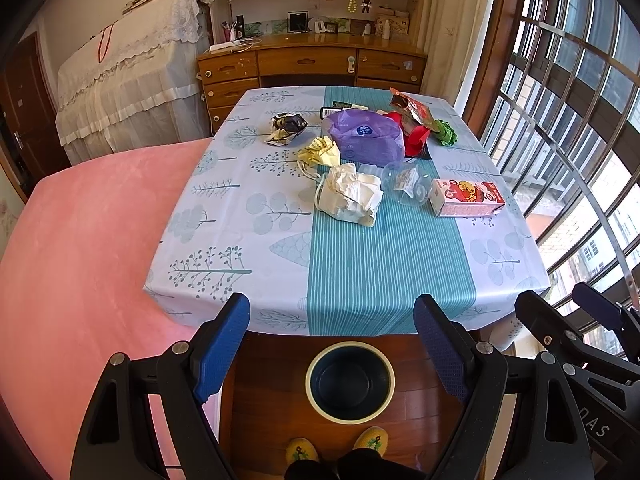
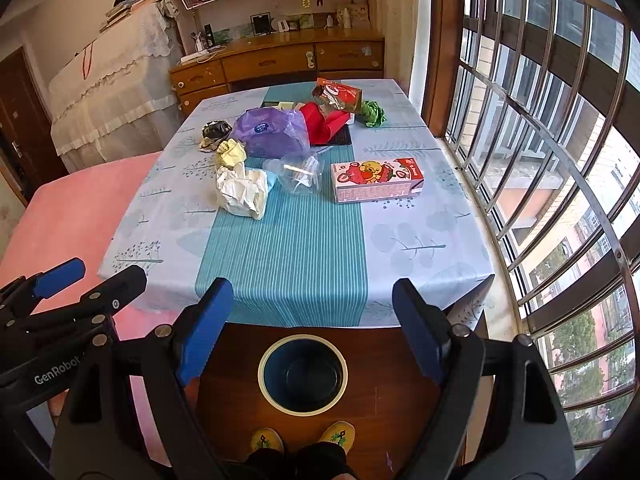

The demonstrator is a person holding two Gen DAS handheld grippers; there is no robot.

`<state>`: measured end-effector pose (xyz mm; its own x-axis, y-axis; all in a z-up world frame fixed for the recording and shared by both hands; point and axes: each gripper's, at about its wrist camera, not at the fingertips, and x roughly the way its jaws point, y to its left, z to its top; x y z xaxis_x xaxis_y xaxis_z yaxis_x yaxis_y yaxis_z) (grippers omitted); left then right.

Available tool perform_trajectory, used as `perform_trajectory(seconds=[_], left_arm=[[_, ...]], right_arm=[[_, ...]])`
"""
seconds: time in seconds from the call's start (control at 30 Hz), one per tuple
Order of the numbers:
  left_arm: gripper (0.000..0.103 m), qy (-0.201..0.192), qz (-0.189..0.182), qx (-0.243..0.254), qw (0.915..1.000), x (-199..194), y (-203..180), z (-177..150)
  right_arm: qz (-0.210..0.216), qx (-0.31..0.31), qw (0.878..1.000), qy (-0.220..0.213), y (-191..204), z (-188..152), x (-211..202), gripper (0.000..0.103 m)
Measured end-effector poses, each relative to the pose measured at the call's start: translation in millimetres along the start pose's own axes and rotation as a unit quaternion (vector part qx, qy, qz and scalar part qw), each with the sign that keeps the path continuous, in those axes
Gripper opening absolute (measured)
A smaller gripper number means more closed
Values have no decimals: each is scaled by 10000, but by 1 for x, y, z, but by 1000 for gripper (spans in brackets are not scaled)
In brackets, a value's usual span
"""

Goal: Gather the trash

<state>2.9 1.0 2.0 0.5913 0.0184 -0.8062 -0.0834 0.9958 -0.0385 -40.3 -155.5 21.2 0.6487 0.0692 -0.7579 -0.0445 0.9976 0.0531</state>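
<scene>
Both tongs [image 1: 334, 344] [image 2: 312, 328] gape wide (empty); trash [image 1: 349, 194] lies well beyond.

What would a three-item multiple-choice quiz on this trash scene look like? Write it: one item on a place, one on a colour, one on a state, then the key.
1. Where does the bin stand?
A. On the floor in front of the table's near edge
B. On the table
C. On the pink bed

2. What colour is the large plastic bag among the trash?
A. Black
B. Purple
C. Orange

3. How does the milk carton lie?
A. Upright on its base
B. Inside the bin
C. On its side on the tablecloth

Key:
1 A, since the bin sits on the wooden floor below the cloth's edge, by the person's slippers.
2 B, the bag with the blue round label is purple.
3 C, its long printed face points up and it rests flat, to the right of the clear plastic cup.
</scene>
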Motion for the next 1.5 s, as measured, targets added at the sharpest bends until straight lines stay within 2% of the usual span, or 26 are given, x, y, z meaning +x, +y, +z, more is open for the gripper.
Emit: perform_trajectory(seconds=[0.73,1.5], left_arm=[[86,29,7,-37,10000,5,5,0],[85,-53,-131,479,9988,4,26,12]], right_arm=[[24,-34,10000,68,11,1,6,80],[-244,439,9987,92,30,-6,2,80]])
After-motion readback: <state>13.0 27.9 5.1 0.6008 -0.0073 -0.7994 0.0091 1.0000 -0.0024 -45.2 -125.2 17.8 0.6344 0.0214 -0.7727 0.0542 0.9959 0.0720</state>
